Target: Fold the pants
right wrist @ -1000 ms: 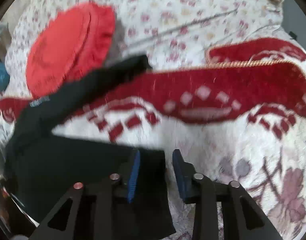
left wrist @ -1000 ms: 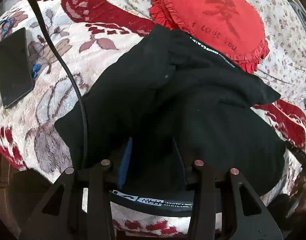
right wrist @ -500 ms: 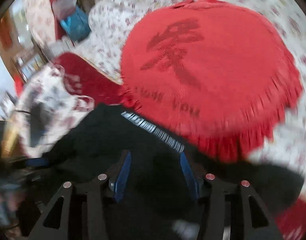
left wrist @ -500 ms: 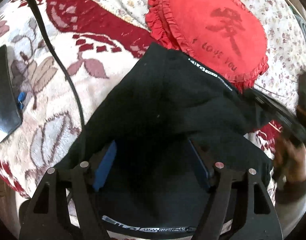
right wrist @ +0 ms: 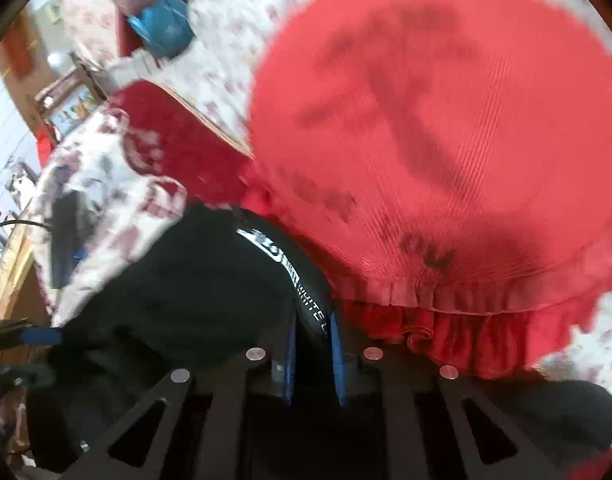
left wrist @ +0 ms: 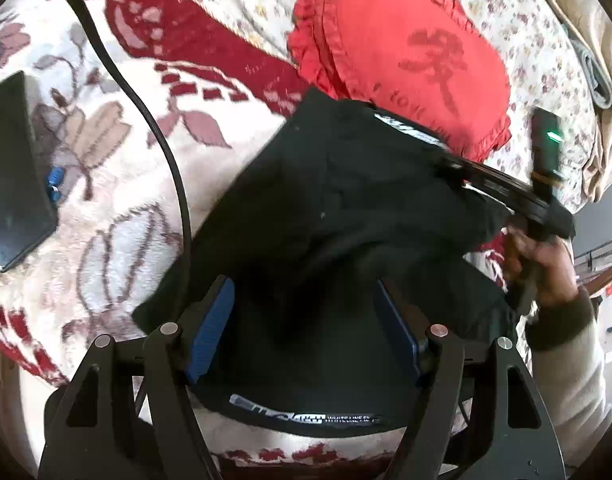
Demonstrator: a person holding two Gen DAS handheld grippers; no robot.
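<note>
The black pants (left wrist: 329, 216) lie on the floral blanket (left wrist: 118, 168) against the red ruffled cushion (left wrist: 409, 52) — left gripper (left wrist: 304, 328) spread wide, empty; right gripper (right wrist: 311, 354) pinching the printed waistband (right wrist: 302, 280).

The right wrist view is smeared with motion: the red cushion (right wrist: 445, 140) is a blur and its dark printing cannot be read. The black pants (left wrist: 337, 216) hide the cushion's near frill and the bed's (left wrist: 118, 184) patterned cover beneath them. The dark tablet (left wrist: 14, 168) at the bed's left edge is cut off by the picture. The waistband lettering (left wrist: 325, 418) is too small to read.
</note>
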